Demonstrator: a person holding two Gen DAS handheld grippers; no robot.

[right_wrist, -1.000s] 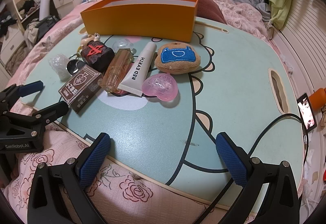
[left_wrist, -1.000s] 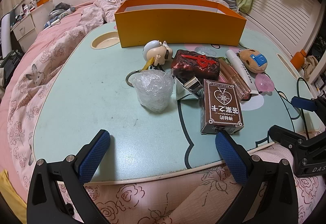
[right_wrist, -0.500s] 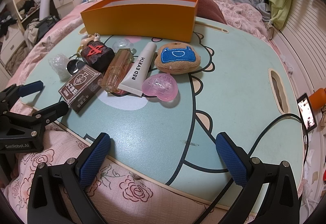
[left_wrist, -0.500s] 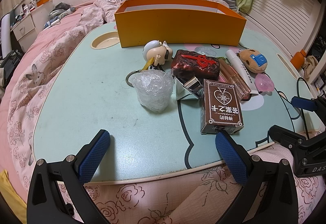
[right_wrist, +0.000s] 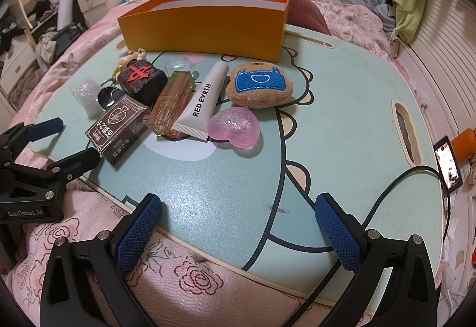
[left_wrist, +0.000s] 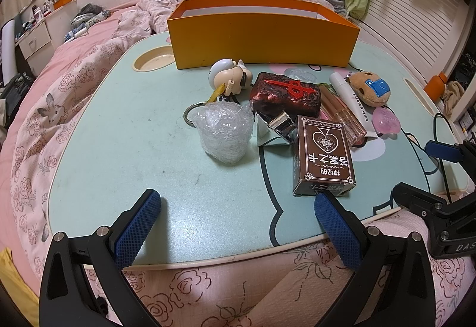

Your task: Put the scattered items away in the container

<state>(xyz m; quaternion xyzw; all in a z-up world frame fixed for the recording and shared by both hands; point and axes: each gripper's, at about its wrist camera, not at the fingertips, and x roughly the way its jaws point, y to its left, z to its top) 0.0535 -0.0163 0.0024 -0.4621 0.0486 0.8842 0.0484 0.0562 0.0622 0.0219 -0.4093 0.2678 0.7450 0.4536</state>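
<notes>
Along the far edge of the mint-green lap table (left_wrist: pixel 119 148): orange container (left_wrist: pixel 261 41), open-topped, inside not visible from this angle, so contents hard to judge. Just in front of it, clustered mid-table: small figurine keychain (left_wrist: pixel 227 80), dark red box with a red emblem (left_wrist: pixel 285 95), crumpled bubble wrap (left_wrist: pixel 223 133), shiny silver wrapper (left_wrist: pixel 272 127) touching the red box. Toward the near edge, brown card box (left_wrist: pixel 322 156), lying flat, nearest the left gripper's right-hand finger. Right of the card box: clear amber bottle (right_wrist: pixel 172 103), white RED EARTH tube (right_wrist: pixel 205 101) lying against it, pink heart case (right_wrist: pixel 236 126) touching the tube's crimped end, plush bear pouch (right_wrist: pixel 258 86) just beyond. Black cable (right_wrist: pixel 386 193) trailing over the right-hand near corner. Left gripper (left_wrist: pixel 238 208) over the near edge, spread wide, nothing between its pads. Right gripper (right_wrist: pixel 238 214) likewise wide apart and holding nothing, over the near edge.
</notes>
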